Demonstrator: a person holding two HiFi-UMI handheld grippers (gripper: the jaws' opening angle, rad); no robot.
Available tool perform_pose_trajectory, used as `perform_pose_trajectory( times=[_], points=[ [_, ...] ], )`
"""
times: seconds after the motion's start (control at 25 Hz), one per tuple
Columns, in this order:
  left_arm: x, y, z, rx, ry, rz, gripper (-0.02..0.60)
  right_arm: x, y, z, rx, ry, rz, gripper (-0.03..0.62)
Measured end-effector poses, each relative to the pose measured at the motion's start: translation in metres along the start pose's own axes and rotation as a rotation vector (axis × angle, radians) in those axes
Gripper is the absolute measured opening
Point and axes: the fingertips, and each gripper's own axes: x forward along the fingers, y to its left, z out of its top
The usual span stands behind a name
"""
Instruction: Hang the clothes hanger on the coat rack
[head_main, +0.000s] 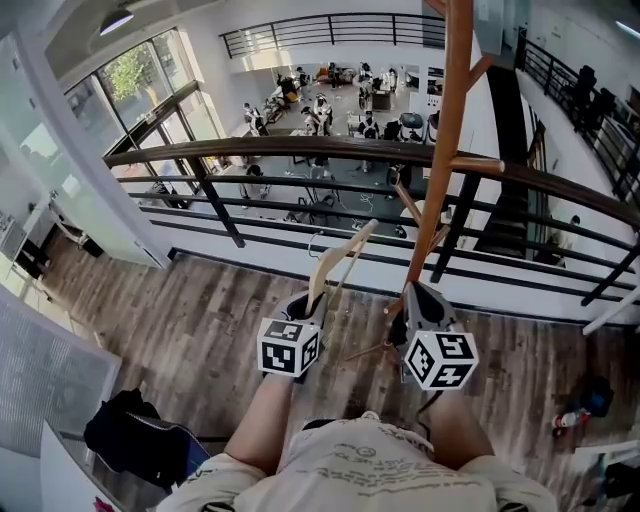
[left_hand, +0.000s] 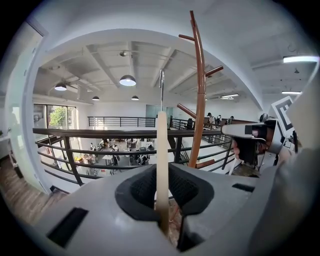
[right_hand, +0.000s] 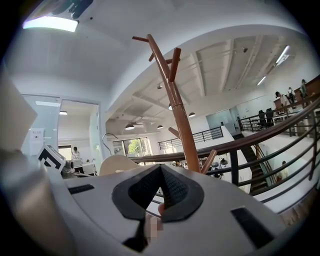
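A dark curved railing (head_main: 250, 150) crosses the head view. Beyond it, at 12 o'clock, people (head_main: 318, 112) sit on a lower floor. At 8 o'clock, a black bag or cloth (head_main: 125, 430) lies near the wooden plank floor (head_main: 160, 330).

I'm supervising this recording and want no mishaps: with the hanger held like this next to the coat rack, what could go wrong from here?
1. The left gripper pinches the wooden hanger by one thin arm only, so it may swing or slip while its hook seeks a peg.
2. The coat rack stands by the railing above an occupied lower floor; a dropped hanger might fall through.
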Motion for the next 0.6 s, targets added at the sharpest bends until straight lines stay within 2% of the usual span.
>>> perform_pose_trajectory(
  times=[0.28,0.6],
  points=[
    [0.024,0.01,-0.001,0.002,0.013,-0.019,0.054,0.016,-0.007,-0.004,-0.014,0.012,-0.014,-0.001],
    [0.059,0.024,0.014,0.023,0.026,-0.093,0.054,0.039,-0.017,0.0,-0.004,0.02,-0.084,0.0]
  ],
)
